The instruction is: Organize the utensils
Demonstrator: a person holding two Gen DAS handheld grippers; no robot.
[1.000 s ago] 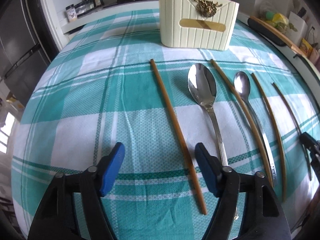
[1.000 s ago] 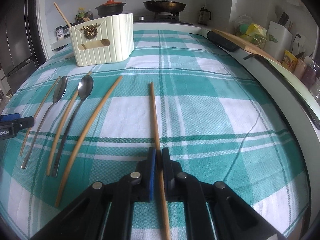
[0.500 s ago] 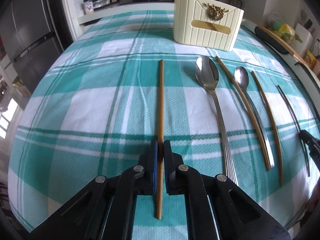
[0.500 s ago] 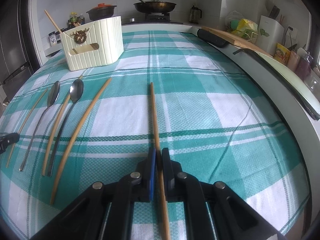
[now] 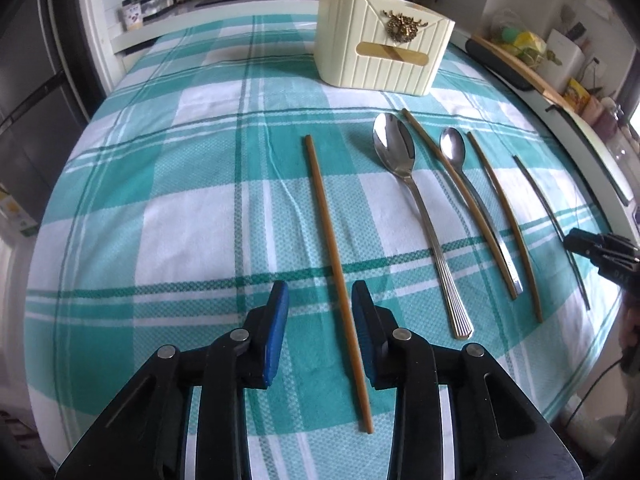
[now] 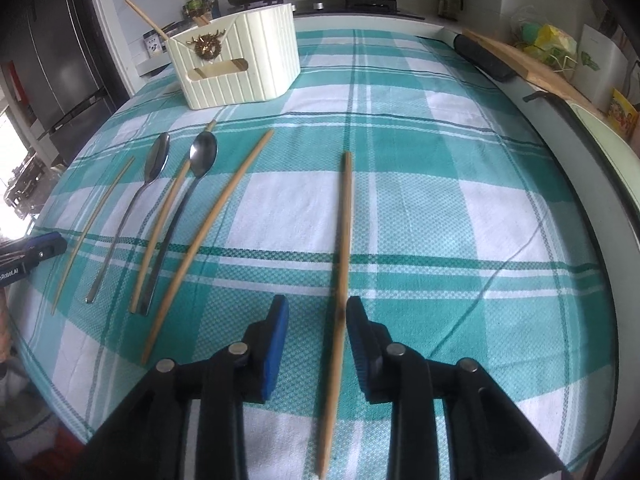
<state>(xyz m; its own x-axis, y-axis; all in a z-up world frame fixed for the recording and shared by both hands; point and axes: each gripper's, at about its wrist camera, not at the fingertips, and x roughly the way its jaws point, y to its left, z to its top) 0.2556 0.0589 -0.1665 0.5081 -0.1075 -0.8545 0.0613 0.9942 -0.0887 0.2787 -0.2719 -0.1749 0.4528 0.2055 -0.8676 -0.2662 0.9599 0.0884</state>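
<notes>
Both tools gape — left tool [image 5: 320, 308] and right tool [image 6: 317, 320] each straddling a chopstick [image 5: 336, 276]; next, close and lift.

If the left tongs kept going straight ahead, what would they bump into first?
Probably nothing right away. The left tongs are open around a chopstick and point along it. Beyond its far tip there is only tablecloth; the cream holder sits off to the right.

Left gripper [image 5: 320, 298] and right gripper [image 6: 317, 312]: matte black jointed frames with round silver pivot screws, two fingers each faced with blue pads [image 5: 276, 332], white lettering on the left unit's side as seen from the right wrist.
</notes>
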